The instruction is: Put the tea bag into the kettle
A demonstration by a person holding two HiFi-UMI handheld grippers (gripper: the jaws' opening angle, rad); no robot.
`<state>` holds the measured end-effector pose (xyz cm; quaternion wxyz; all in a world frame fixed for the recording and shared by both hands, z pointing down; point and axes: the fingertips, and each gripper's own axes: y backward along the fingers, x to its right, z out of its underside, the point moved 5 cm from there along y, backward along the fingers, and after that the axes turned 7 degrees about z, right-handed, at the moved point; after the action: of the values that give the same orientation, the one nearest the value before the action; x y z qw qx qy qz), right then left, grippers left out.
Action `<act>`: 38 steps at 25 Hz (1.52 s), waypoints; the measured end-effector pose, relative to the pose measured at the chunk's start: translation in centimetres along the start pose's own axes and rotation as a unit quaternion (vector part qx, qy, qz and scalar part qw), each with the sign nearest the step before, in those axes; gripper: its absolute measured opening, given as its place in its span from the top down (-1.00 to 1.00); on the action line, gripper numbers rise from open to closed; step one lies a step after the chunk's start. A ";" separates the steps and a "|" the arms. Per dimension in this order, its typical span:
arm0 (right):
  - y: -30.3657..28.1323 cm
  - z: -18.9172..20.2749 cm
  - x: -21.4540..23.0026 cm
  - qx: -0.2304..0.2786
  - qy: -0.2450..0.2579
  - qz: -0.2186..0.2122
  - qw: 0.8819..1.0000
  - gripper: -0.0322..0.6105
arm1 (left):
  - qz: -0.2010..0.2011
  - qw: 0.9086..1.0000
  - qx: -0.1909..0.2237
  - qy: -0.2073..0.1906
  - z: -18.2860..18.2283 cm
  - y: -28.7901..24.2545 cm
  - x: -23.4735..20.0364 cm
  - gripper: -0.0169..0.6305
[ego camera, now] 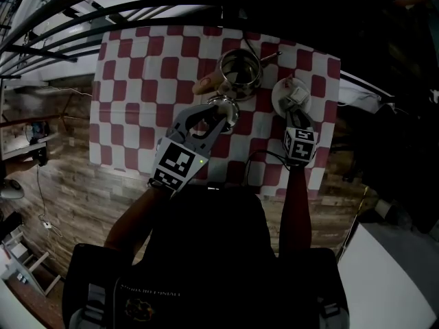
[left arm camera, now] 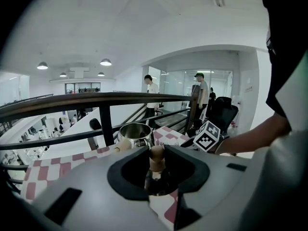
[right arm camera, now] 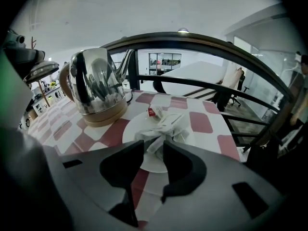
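The left tool (left arm camera: 157, 167) grips the lid (ego camera: 232, 110) by its knob (left arm camera: 156, 153), apparently to keep the kettle (right arm camera: 96, 88) open, while the wide-open right tool (right arm camera: 153, 150) straddles the tea bag (right arm camera: 166, 129) on its plate (right arm camera: 131, 131), seemingly ready to pinch it.

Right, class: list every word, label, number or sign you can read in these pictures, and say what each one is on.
None can be read.
Red tag beside the tea bag: print too small.
Pale line on the dark bag: blurred.
Wall sign: too small.
Marker cube: square pattern only, no words.
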<state>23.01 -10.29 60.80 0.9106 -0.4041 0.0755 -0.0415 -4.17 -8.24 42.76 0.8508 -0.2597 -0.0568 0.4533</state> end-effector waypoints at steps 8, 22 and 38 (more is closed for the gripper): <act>-0.8 0.5 -0.1 -0.017 -0.011 -0.010 1.000 0.53 | 0.000 1.000 -0.008 0.000 0.2 -0.5 -0.6 0.63; 1.3 0.5 -0.2 0.001 -0.033 -0.016 0.999 0.83 | 0.009 1.000 0.003 -0.001 -0.1 -0.7 -0.4 0.63; 8.9 -2.3 -2.2 0.069 -0.036 -0.021 0.997 0.84 | 0.014 1.000 0.016 -0.008 0.0 1.0 0.2 0.64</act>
<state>20.55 -5.70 52.86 0.9375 -0.3426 0.0310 -0.0515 -4.78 -7.65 42.23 0.8478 -0.2431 -0.0524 0.4685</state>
